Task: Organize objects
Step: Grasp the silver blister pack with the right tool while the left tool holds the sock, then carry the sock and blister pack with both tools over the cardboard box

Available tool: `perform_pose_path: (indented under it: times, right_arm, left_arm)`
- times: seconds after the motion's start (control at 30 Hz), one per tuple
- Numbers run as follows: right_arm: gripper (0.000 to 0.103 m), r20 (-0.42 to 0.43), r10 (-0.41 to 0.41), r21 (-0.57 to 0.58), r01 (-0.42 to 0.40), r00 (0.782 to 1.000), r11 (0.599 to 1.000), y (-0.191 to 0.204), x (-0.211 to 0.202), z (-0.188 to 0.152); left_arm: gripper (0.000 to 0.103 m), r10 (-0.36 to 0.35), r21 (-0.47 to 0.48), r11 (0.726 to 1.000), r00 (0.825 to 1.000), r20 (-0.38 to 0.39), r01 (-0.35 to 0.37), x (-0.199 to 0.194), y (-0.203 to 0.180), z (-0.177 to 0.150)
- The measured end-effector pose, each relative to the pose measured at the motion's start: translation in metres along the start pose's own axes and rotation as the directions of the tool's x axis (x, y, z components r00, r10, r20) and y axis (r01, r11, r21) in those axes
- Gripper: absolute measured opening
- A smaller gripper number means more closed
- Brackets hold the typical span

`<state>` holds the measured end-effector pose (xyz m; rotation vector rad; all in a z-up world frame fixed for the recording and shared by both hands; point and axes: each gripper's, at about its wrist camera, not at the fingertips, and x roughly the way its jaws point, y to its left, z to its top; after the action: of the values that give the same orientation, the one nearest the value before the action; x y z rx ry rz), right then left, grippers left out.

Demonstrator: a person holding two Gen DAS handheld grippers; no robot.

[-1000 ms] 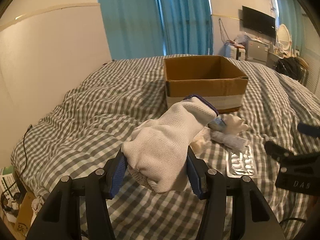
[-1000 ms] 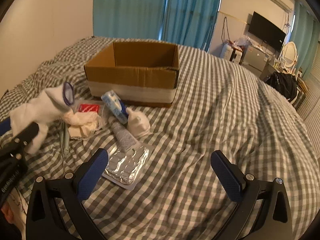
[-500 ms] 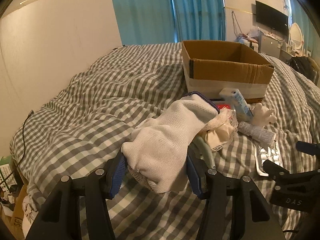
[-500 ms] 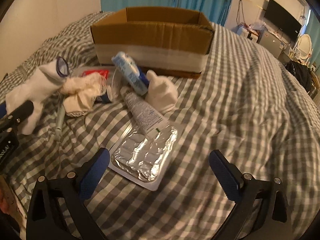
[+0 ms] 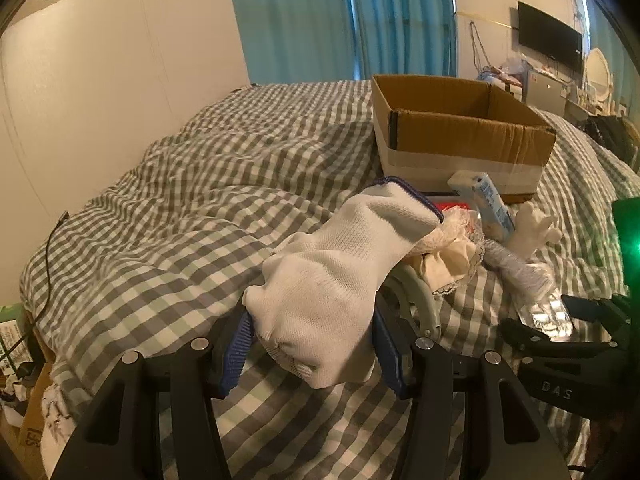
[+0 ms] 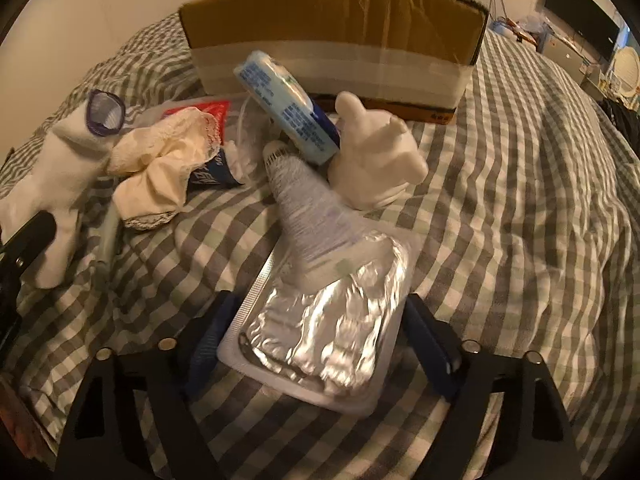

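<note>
My left gripper (image 5: 314, 354) is shut on a white knit glove (image 5: 340, 272) with a blue cuff, held above the bed; the glove also shows at the left of the right wrist view (image 6: 60, 176). My right gripper (image 6: 320, 344) is open, its jaws on either side of a silver foil blister pack (image 6: 324, 328) lying on the checked bedspread. A grey tube (image 6: 308, 208) rests on the pack. Behind it lie a white rubber glove (image 6: 372, 164), a light blue packet (image 6: 288, 108), a cream lace cloth (image 6: 164, 160) and a red packet (image 6: 208, 108).
An open cardboard box (image 5: 460, 132) stands behind the pile, also in the right wrist view (image 6: 332, 36). A pale grey curved item (image 5: 420, 300) lies under the held glove. A white wall and teal curtains are behind the bed. Clutter lies on the floor at left (image 5: 16, 344).
My right gripper has moved forward and down until its jaws straddle the foil pack. My left gripper has drifted left with the glove still held.
</note>
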<state>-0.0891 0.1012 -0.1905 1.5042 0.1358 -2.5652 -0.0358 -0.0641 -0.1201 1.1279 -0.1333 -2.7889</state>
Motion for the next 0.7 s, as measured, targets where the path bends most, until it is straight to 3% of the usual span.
perform_pose_path:
  times: [0.03,0.13,0.43,0.7]
  right_arm:
    - [0.073,0.006,0.005,-0.003,-0.005,1.0,1.0,-0.001,-0.003,-0.001]
    - [0.071,0.022,0.017,-0.003,-0.017,1.0,1.0,-0.004,-0.016,-0.004]
    - [0.07,0.13,0.002,0.002,-0.002,0.992,1.0,-0.013,-0.071,-0.011]
    - [0.07,0.241,-0.014,-0.016,0.018,0.97,1.0,-0.019,-0.121,-0.008]
  left_arm:
    - [0.057,-0.001,-0.002,1.0,1.0,0.004,0.001,-0.002,0.0,0.001]
    - [0.057,-0.014,0.0,1.0,0.999,0.028,0.014,-0.018,-0.004,0.003]
    - [0.057,-0.057,0.014,0.998,0.996,0.074,0.056,-0.058,-0.015,0.003]
    - [0.056,-0.085,0.001,0.996,0.99,0.113,0.085,-0.082,-0.018,0.013]
